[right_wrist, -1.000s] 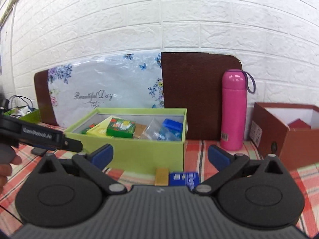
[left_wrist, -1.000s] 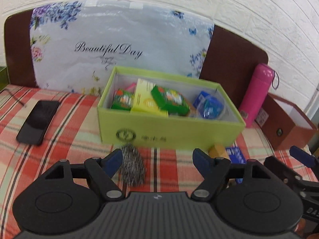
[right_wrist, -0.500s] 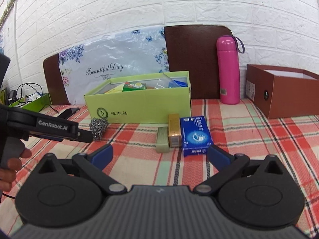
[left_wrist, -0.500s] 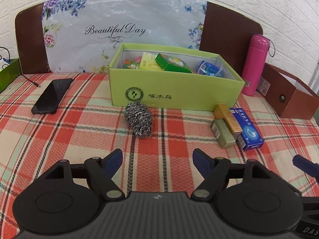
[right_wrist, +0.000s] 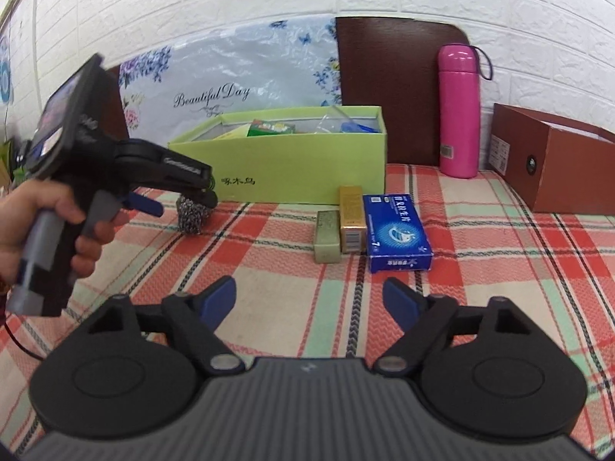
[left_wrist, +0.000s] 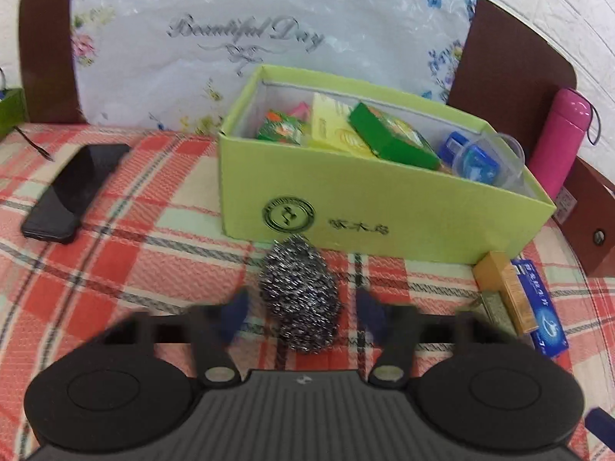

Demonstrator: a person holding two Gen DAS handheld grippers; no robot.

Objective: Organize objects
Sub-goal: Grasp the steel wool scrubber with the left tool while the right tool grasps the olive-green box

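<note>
A steel wool scrubber (left_wrist: pixel 300 294) lies on the plaid cloth in front of the green box (left_wrist: pixel 384 211), which holds several small packets. My left gripper (left_wrist: pixel 301 317) is open with its blurred fingers either side of the scrubber's near end; it also shows in the right wrist view (right_wrist: pixel 180 199) over the scrubber (right_wrist: pixel 192 217). My right gripper (right_wrist: pixel 309 301) is open and empty above the cloth. A blue box (right_wrist: pixel 396 232), a gold box (right_wrist: pixel 351 219) and an olive box (right_wrist: pixel 326 236) lie side by side ahead of it.
A black phone (left_wrist: pixel 75 190) lies at the left. A pink flask (right_wrist: pixel 459 111) and a brown open box (right_wrist: pixel 557 165) stand at the right. A floral bag (left_wrist: pixel 250 38) leans on a brown board at the back wall.
My left gripper has moved forward and down to the scrubber, and its fingers have narrowed around it. My right gripper has stayed open, with the view shifted slightly closer to the three small boxes.
</note>
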